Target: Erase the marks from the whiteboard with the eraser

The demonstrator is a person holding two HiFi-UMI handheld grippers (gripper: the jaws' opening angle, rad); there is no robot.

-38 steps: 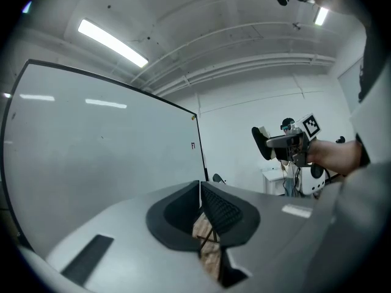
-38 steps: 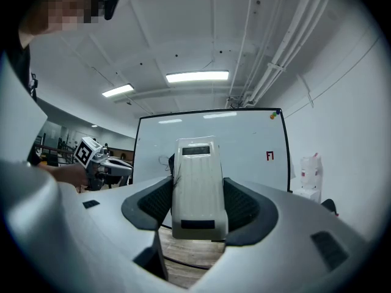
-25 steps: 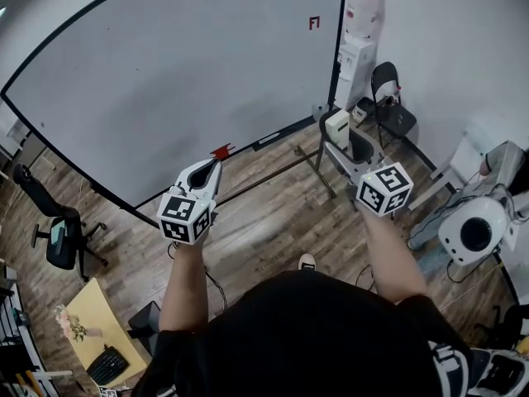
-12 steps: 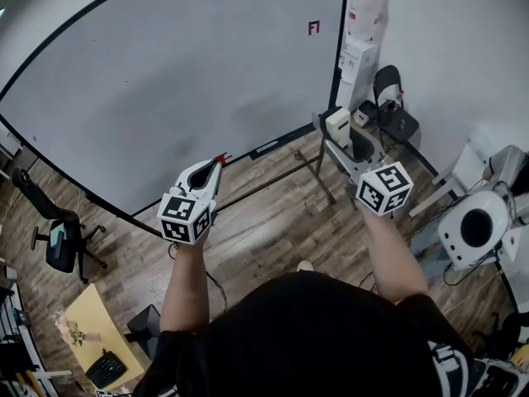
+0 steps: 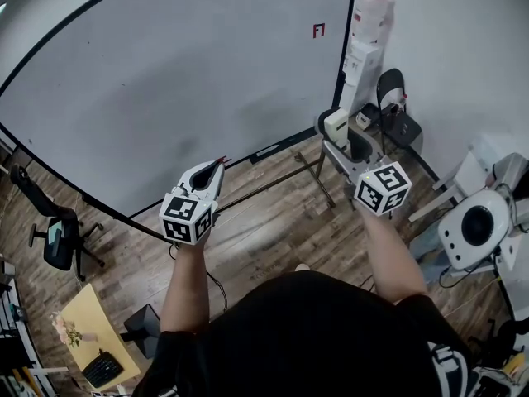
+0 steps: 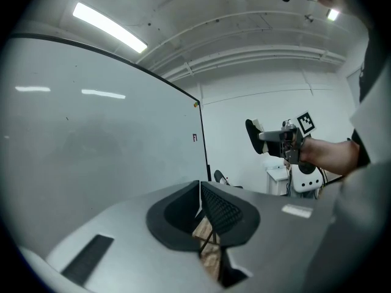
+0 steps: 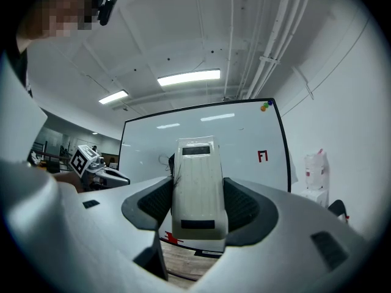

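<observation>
1. Eraser [image 7: 197,182]: cream-white body, clamped between the right gripper's [image 7: 198,207] jaws and standing up out of them. It is in mid-air in front of the whiteboard [image 5: 182,81], not touching it.
2. In the head view the eraser sits ahead of the right marker cube [image 5: 384,188], low at the board's right end.
3. Left gripper [image 6: 200,207]: jaws closed together, pads meeting on a thin line, nothing gripped. Only wood floor [image 5: 273,213] shows through the small gap below the pads.
4. The left gripper's tip is near the board's bottom edge, left of centre, and I can't tell whether it makes contact.
5. Red mark [image 5: 318,30]: small and boxy, near the board's right edge in the upper part. It also shows in the right gripper view, to the right of the eraser.
6. The rest of the board is mostly blank, with faint grey smudging across the middle.
7. A small red item [image 7: 173,239] sits at the board's bottom ledge, and coloured dots [image 7: 266,107] at its top right corner.
8. A black chair [image 5: 397,114] and a water dispenser [image 5: 364,44] stand right of the board. A small yellow table [image 5: 91,337] with a keyboard sits at lower left.
</observation>
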